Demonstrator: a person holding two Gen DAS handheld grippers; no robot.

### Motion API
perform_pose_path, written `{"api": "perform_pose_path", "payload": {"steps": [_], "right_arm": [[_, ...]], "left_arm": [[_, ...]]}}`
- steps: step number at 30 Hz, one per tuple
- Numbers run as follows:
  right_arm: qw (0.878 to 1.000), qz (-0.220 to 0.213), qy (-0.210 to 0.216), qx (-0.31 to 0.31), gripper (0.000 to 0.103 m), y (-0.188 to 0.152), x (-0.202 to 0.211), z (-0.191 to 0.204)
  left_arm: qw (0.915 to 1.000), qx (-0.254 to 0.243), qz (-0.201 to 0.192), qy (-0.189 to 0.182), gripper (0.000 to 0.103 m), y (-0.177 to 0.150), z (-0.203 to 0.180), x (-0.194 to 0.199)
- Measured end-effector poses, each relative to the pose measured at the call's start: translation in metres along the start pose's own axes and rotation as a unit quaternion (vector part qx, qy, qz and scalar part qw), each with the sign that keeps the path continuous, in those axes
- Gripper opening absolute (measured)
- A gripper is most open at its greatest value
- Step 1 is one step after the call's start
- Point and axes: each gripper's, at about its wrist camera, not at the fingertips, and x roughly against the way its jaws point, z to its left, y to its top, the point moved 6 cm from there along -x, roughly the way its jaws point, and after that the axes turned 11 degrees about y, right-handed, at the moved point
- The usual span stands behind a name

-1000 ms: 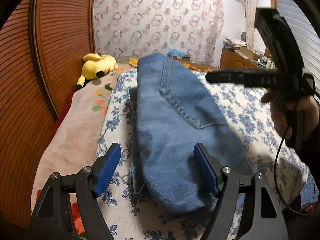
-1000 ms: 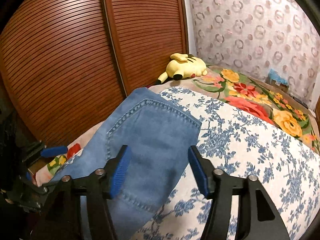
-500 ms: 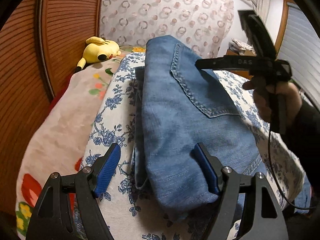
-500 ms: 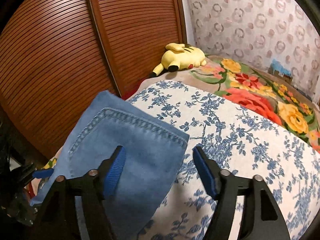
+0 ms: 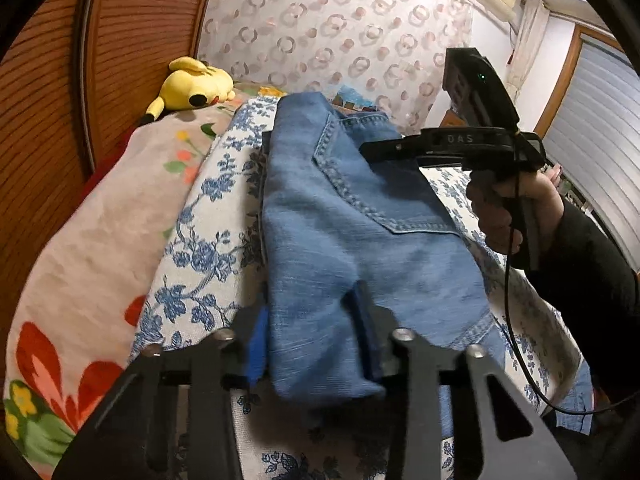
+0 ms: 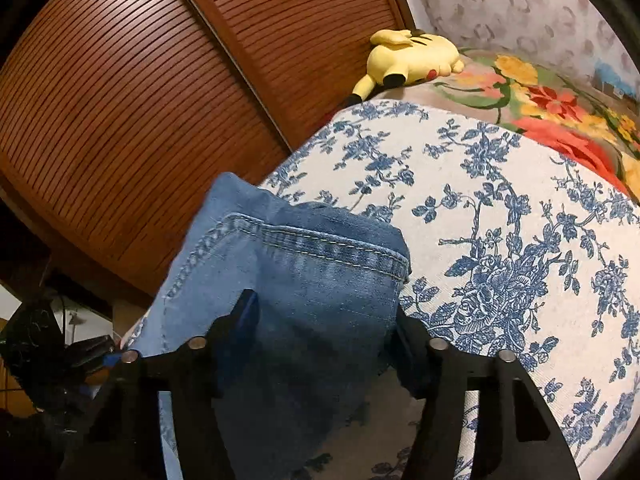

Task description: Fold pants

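With the folded pants (image 5: 360, 248) bunched between the closed-in fingers of the left gripper (image 5: 312, 344) and the right gripper (image 6: 324, 320), both pinching denim, the final fold seems in hand, and next calls for lifting both edges together evenly.

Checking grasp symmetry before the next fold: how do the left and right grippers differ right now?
The left gripper pinches the jeans at a plain folded end; the right gripper bites near a stitched pocket seam. Left jaws look narrower, right jaws wider around bunched denim. Both have blue pads and are closed on the jeans over the floral sheet.
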Motion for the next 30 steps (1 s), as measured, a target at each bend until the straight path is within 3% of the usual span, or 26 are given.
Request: {"api": "perform_pose_path", "payload": {"steps": [2, 6, 15, 23, 30], "right_arm": [[1.000, -0.010, -0.006, 0.017, 0.037, 0.004, 0.004, 0.005], [0.998, -0.046, -0.022, 0.036, 0.030, 0.011, 0.012, 0.019], [0.995, -0.083, -0.023, 0.053, 0.029, 0.050, -0.001, 0.022], [0.993, -0.101, -0.039, 0.038, 0.029, 0.097, -0.032, -0.013], [0.991, -0.121, -0.047, 0.018, 0.029, 0.128, -0.050, -0.048]], "left_arm": [[0.9999, -0.010, 0.002, 0.001, 0.027, 0.002, -0.001, 0.002], [0.9999, -0.014, 0.003, -0.008, 0.017, 0.010, 0.002, 0.006], [1.0000, 0.002, -0.008, 0.000, 0.012, 0.048, 0.030, -0.003], [0.9995, -0.014, -0.014, 0.023, 0.009, 0.100, 0.055, -0.043], [0.9993, -0.025, -0.019, 0.021, 0.008, 0.139, 0.064, -0.073]]}}
